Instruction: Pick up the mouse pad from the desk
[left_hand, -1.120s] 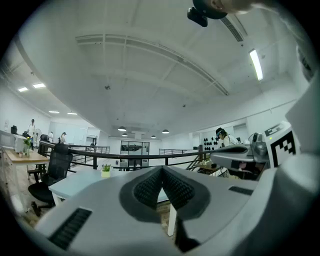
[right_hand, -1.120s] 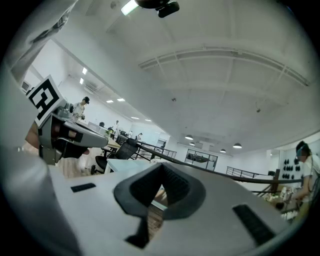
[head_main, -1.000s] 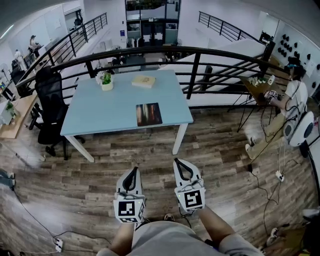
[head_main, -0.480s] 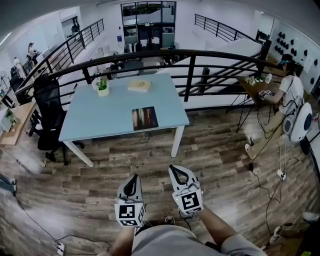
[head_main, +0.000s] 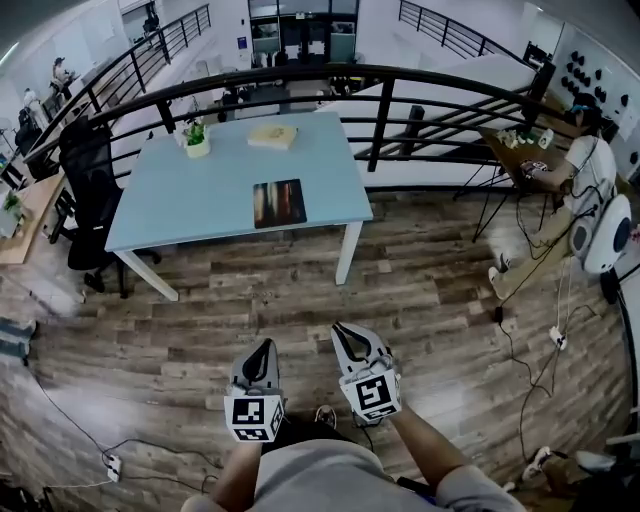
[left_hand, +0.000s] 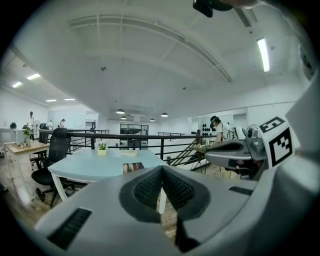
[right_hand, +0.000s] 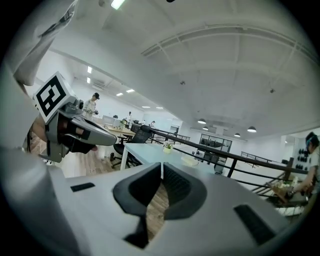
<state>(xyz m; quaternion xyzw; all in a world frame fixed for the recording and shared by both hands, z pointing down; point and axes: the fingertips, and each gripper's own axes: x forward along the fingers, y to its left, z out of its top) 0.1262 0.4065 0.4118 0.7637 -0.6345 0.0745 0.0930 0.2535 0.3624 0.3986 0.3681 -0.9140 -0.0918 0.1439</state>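
White and grey, my left gripper (head_main: 262, 350) and right gripper (head_main: 347, 335) hang over the wooden floor (head_main: 430, 290), each with jaws pressed together on nothing. Well ahead, the dark mouse pad (head_main: 279, 203) lies flat on the light blue desk (head_main: 190, 200), near its front edge.

The pale blue rectangular desk (head_main: 190, 205) has white legs and stands on a brown wood-plank floor (head_main: 430, 290). The dark rectangular mouse pad (head_main: 279, 203) shows blurred vertical streaks, perhaps orange and grey. The light grey left gripper (head_main: 262, 347) and right gripper (head_main: 341, 330) carry black-and-white square markers.
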